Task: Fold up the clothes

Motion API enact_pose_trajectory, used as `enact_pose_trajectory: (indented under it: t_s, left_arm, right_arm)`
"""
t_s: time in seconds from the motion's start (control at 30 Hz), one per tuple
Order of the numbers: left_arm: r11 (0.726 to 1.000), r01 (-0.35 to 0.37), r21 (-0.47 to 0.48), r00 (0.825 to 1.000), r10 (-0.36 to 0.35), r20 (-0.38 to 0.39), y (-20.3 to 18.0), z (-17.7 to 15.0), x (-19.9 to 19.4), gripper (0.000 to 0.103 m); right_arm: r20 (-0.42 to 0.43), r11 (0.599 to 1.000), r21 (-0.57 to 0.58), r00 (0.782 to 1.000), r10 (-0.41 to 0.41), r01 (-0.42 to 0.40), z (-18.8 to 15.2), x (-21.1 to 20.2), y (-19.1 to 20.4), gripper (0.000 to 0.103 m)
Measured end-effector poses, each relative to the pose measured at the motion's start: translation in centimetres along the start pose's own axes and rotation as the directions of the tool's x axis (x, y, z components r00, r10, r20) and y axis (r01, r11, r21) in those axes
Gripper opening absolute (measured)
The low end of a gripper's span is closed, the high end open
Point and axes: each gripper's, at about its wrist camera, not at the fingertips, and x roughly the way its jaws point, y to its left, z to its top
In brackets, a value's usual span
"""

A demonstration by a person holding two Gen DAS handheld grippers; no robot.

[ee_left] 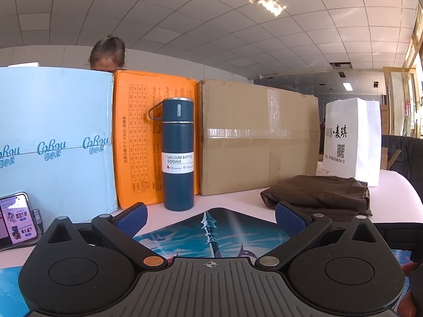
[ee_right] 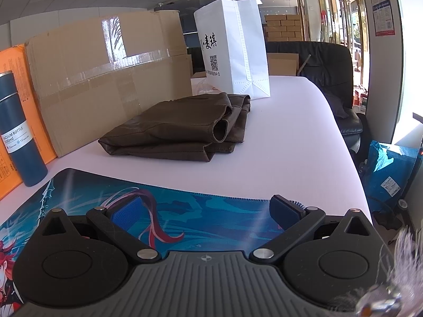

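A dark brown garment [ee_right: 182,126] lies folded in a flat stack on the white table [ee_right: 285,142], in front of the cardboard box. In the left wrist view the same garment [ee_left: 320,194] sits at the right, just beyond the right fingertip. My left gripper [ee_left: 211,218] is open over the blue printed mat [ee_left: 211,235], nothing between its blue pads. My right gripper [ee_right: 208,210] is also open and empty, low over the mat [ee_right: 185,206], a good distance short of the garment.
Behind the table stand a light blue box [ee_left: 55,142], an orange box [ee_left: 142,137], a large taped cardboard box [ee_left: 259,134] and a white paper bag [ee_right: 232,47]. A blue vacuum bottle [ee_left: 178,155] stands upright. A phone [ee_left: 17,218] leans at left. A person's head shows behind the boxes. A black chair [ee_right: 335,79] is beyond the table's right edge.
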Motion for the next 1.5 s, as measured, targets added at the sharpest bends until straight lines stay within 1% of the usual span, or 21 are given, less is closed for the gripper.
enact_pose_trajectory:
  t_s: [1.5]
  left_arm:
    - [1.000, 0.024, 0.009, 1.000, -0.024, 0.008, -0.16, 0.09, -0.12, 0.103]
  right_arm:
    - [0.010, 1.000, -0.006, 1.000, -0.003, 0.003, -0.06, -0.31, 0.11, 0.103]
